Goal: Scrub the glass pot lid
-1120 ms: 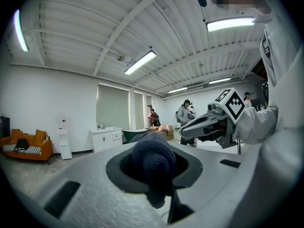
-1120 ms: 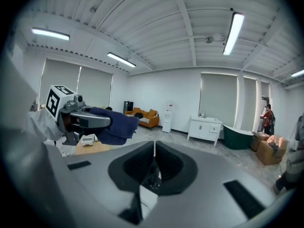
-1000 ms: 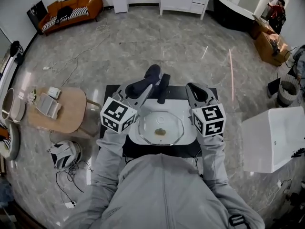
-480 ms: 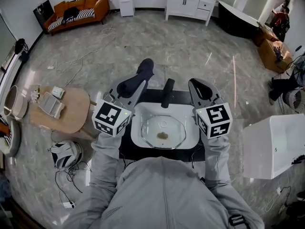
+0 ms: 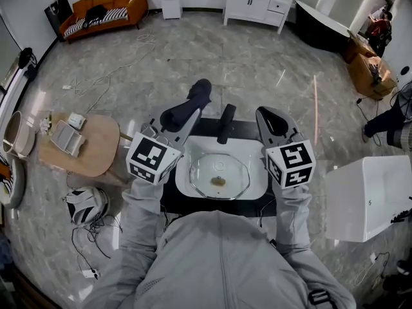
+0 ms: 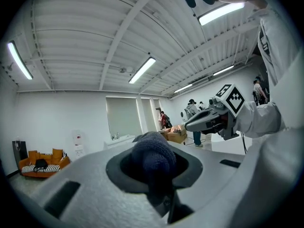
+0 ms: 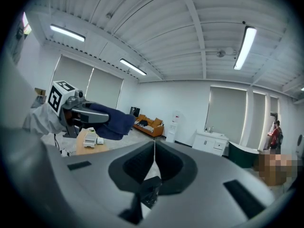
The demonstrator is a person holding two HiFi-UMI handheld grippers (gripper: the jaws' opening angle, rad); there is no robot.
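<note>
Clear round glass pot lid is noted lying flat in white basin on black bench, between the 2 tools. Left tool is clamped on dark blue knitted cloth, raised off the lid's far-left rim, lid below-right. Right tool is closed, empty.

- We find the pot lid lying in the basin, which sits on the table right before the person.
- A faucet stands at the basin's far edge, between the two grippers.
- The left gripper hangs over the far left corner with a cloth between its jaws.
- The right gripper hangs over the far right corner.
- Left of the table we see a round side table; to the right, a box.
- Far behind are a sofa on the left and a cabinet on the right.
</note>
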